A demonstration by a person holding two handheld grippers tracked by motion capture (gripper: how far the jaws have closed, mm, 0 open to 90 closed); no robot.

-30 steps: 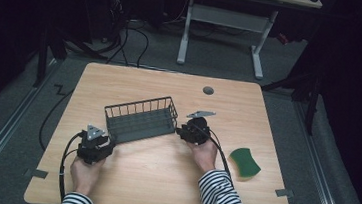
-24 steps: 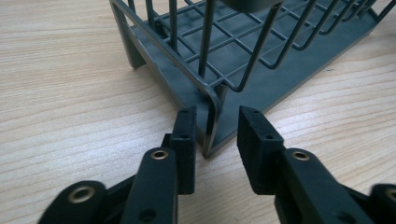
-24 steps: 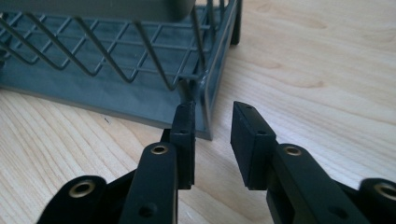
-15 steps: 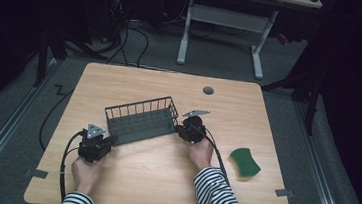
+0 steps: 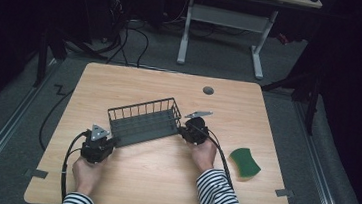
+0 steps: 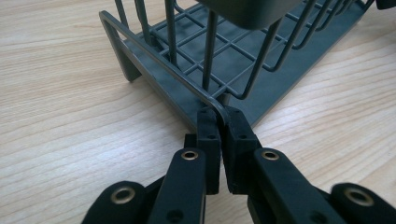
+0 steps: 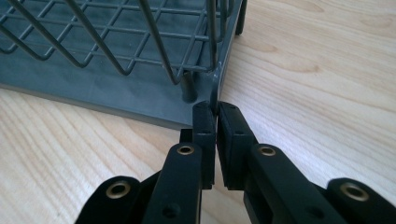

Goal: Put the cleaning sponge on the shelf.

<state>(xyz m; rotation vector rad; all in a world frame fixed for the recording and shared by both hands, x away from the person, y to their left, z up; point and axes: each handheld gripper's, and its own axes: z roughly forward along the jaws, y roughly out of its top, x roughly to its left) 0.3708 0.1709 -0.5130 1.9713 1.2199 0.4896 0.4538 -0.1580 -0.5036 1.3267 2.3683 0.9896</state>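
a grey wire basket (image 5: pixel 144 121) is seen at the centre of the high view, resting on a wooden table (image 5: pixel 135 82). at its lower left corner the left gripper (image 5: pixel 106 141) is held by a hand (image 5: pixel 86 173); in the left gripper view the jaws are closed on the bent corner wire of the basket's frame. at the basket's right end the right gripper (image 5: pixel 183 131) is held by the other hand (image 5: pixel 204 153); in the right gripper view its jaws are pinched on an upright corner wire. a green sponge (image 5: pixel 244 162) is seen at lower right, well apart from the basket.
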